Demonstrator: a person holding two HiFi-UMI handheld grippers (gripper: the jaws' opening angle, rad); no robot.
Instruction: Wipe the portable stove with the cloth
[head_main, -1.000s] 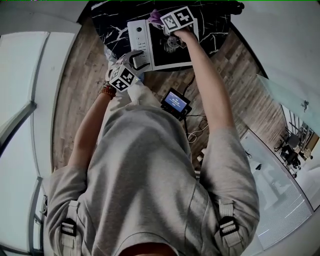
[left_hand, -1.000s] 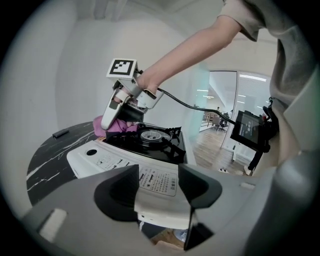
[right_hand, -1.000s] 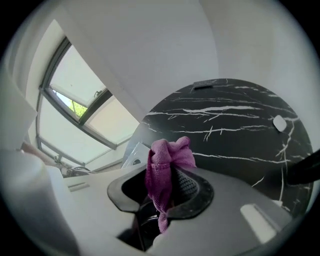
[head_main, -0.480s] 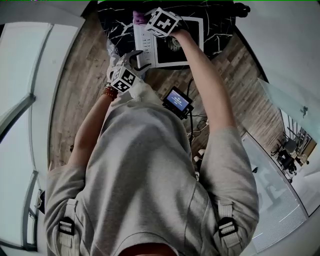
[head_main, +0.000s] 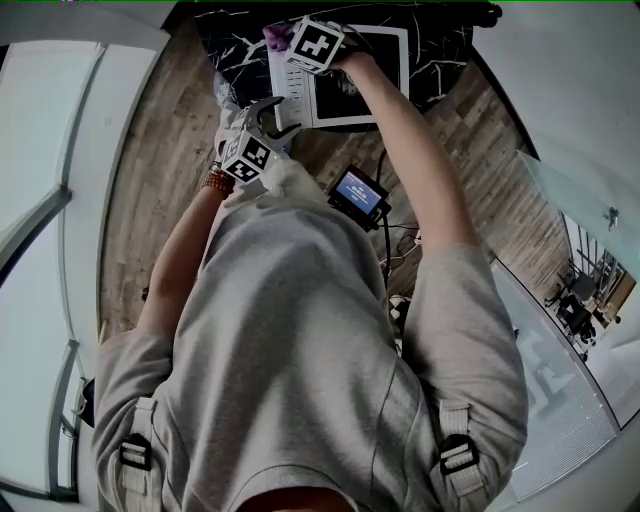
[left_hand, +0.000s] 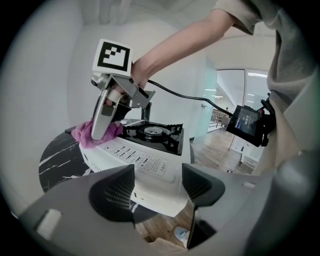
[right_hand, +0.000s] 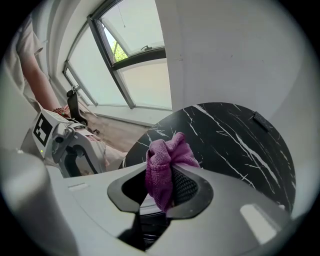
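My right claw (right_hand: 160, 192) is pinching a purple cloth (right_hand: 167, 155). Its two dark ribbed pads press on a bunched fold, so the rest puffs out above them and hangs below. The cloth looks like soft, nappy microfibre: light, limp and easily crushed. I judge it would slip out of a shallow pinch if dragged hard, so a deep bite on a thick wad, as here, suits it. Seen from my left claw (left_hand: 157, 182), the cloth rests on the far left corner of the portable stove (left_hand: 150, 172), held there by the right claw pointing steeply down. The stove is a boxy white case with rounded edges. It has a flat control strip (left_hand: 137, 159) printed with small labels and a black top plate holding a round metal burner (left_hand: 152, 132) ringed by raised pan supports. It looks rigid, hard and fairly slick. I expect it is light enough to skid under a sideways wipe on the glossy, black, white-veined round table (right_hand: 240, 145). The near front edge of the case looks like the best place to steady it, away from the burner. My left claw is spread wide; that near edge shows between its pads, which do not press on it. A wood-plank floor (head_main: 150, 200) lies below the table.
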